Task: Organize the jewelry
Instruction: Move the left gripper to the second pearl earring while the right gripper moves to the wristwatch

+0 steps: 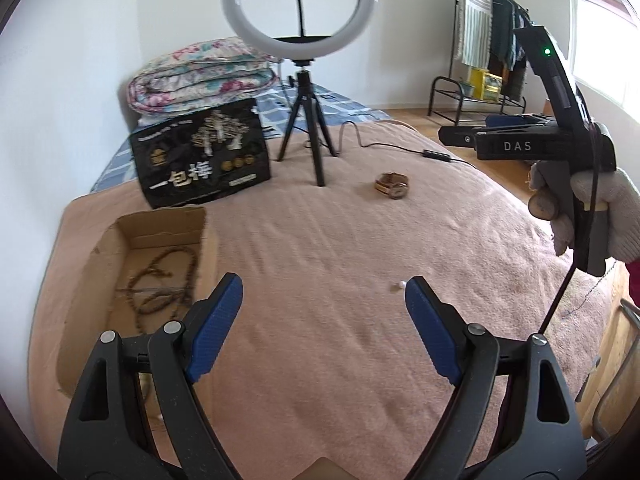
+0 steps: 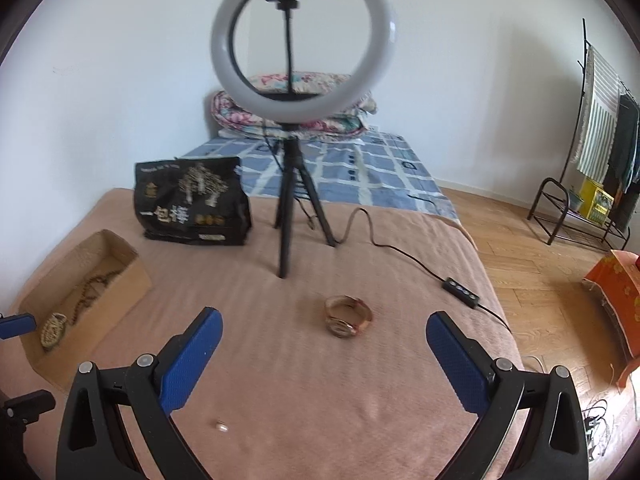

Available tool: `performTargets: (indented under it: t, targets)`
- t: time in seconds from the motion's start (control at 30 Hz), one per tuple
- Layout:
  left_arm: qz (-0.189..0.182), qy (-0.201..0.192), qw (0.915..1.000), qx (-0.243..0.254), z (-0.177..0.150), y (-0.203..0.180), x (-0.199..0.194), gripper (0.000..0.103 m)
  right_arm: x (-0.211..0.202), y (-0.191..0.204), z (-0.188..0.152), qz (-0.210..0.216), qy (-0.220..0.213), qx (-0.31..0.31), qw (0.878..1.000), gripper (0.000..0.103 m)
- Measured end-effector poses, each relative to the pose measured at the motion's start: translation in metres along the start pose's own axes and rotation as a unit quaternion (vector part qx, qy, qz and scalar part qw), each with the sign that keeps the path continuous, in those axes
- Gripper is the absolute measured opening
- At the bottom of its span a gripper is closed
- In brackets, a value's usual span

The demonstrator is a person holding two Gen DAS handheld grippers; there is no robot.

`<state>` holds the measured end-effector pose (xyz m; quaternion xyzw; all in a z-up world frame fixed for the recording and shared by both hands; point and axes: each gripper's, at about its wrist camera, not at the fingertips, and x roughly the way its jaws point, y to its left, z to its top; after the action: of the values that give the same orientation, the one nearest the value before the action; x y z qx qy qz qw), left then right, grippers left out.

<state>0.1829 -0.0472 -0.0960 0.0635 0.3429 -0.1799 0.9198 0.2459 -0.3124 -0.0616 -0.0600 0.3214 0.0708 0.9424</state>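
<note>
A brown cardboard box (image 2: 86, 276) sits on the pink blanket (image 2: 304, 380) at about nine o'clock in the right wrist view. Some of the job looks done: a long string of dark beads (image 1: 160, 284) lies inside the box, and a small woven bracelet (image 2: 53, 330) rests near its front end. Two things are left out on the blanket. A watch (image 2: 347, 316) with a tan strap lies in the middle, just ahead of the right gripper (image 2: 322, 354), between its two blue fingers. A tiny pale thing (image 2: 221, 426), maybe a pearl or an earring, lies near six o'clock; it is too small to be sure. The right gripper is spread wide and holds nothing. The left gripper (image 1: 324, 320) is spread wide too, with nothing in it, next to the box. So the job looks about half done. The watch seems the next thing to pick up, then the tiny pale thing.
</note>
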Motion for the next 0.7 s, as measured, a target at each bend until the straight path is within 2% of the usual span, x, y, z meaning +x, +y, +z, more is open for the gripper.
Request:
performTargets:
  t: [0.1,0.17,0.4,0.43,0.53,0.7]
  targets:
    - [-0.02,0.008,0.9998,0.005,0.0,-0.011,0.016,0.086,0.011,-0.02,-0.007,-0.006,0.014,0.005,1.0,0.101]
    - [-0.034,0.013,0.9993,0.01,-0.001,-0.018,0.026,0.083,0.02,-0.033,-0.012,-0.002,0.025,0.017,1.0,0.095]
    - [-0.093,0.046,0.9946,0.007,-0.005,-0.034,0.063,0.064,0.057,-0.063,-0.021,0.019,0.066,0.055,0.996,0.08]
    - [-0.1,0.052,0.9936,0.007,-0.007,-0.037,0.068,0.057,0.063,-0.065,-0.022,0.026,0.073,0.06,0.995,0.077]
    - [-0.118,0.068,0.9906,0.007,-0.01,-0.047,0.084,0.048,0.082,-0.07,-0.021,0.041,0.094,0.077,0.992,0.069]
    - [-0.133,0.078,0.9878,0.021,-0.012,-0.061,0.101,0.046,0.114,-0.072,-0.019,0.06,0.123,0.096,0.986,0.06]
